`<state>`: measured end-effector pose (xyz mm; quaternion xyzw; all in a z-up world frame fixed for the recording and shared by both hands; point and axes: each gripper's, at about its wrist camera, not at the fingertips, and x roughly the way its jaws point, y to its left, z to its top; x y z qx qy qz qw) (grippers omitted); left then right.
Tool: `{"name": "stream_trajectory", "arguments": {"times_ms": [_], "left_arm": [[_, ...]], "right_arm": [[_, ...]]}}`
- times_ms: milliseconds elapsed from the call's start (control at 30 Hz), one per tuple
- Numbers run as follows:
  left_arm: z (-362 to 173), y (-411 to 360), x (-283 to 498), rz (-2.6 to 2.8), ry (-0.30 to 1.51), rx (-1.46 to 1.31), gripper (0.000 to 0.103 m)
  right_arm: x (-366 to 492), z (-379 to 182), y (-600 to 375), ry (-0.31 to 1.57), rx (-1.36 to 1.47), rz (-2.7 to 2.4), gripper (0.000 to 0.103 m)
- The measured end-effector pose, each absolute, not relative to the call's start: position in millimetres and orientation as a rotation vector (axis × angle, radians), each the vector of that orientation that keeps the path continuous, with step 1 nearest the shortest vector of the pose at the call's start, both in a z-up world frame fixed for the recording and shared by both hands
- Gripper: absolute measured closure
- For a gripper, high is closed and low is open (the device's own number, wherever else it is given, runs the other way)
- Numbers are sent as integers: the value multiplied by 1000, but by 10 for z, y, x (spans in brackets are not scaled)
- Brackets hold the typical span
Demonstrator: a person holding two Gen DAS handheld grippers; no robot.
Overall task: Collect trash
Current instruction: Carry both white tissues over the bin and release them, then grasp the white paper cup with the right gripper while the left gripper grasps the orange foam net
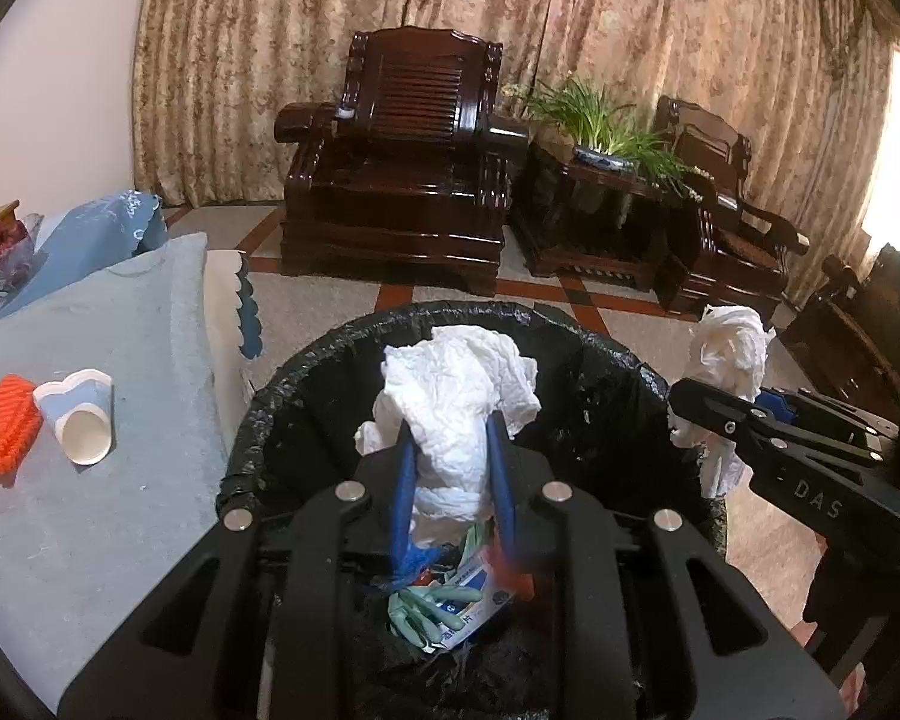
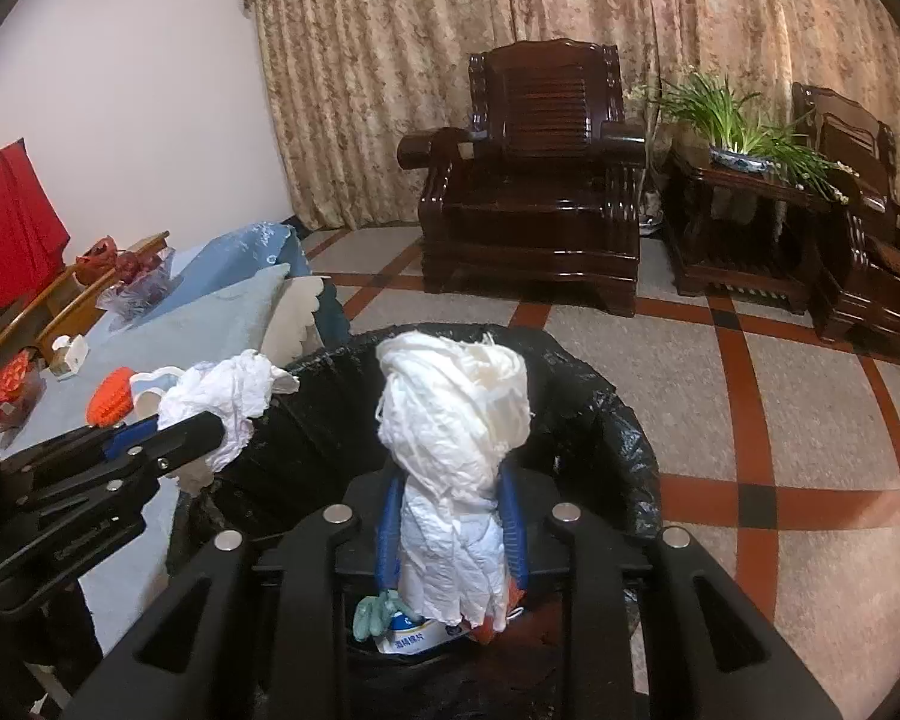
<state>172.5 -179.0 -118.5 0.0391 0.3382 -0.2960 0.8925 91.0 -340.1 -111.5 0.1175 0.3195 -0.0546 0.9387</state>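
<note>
My left gripper is shut on a crumpled white tissue and holds it over the black-lined trash bin. My right gripper is shut on a second crumpled white tissue, also above the bin. Each gripper shows in the other's view: the right one at the bin's right rim with its tissue, the left one at the bin's left rim with its tissue. Green gloves and a printed packet lie in the bin.
A table with a light blue cloth stands left of the bin, with an orange brush and a tipped white cup on it. Dark wooden armchairs and a side table with a plant stand across the tiled floor.
</note>
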Motion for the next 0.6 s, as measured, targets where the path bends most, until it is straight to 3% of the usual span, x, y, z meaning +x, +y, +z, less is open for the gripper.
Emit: {"name": "stream_trajectory", "arguments": {"times_ms": [100, 200, 267, 367, 433, 600], "left_arm": [[-1228, -1831, 1758, -624, 713, 79, 80], [-1227, -1820, 1769, -627, 714, 68, 62], [-1217, -1819, 1765, -625, 709, 65, 50], [-1192, -1759, 1775, -615, 701, 60, 41], [-1171, -1713, 1767, -603, 690, 57, 33], [-1069, -1465, 1741, -543, 652, 50, 19]], "right_arm": [[926, -1153, -3421, 662, 241, -117, 75], [939, -1184, -3440, 668, 238, -129, 69], [955, -1200, -3451, 673, 233, -138, 60], [943, -1205, -3463, 664, 225, -159, 34], [913, -1186, -3459, 643, 223, -177, 8], [856, -1122, -3412, 616, 243, -164, 6]]}}
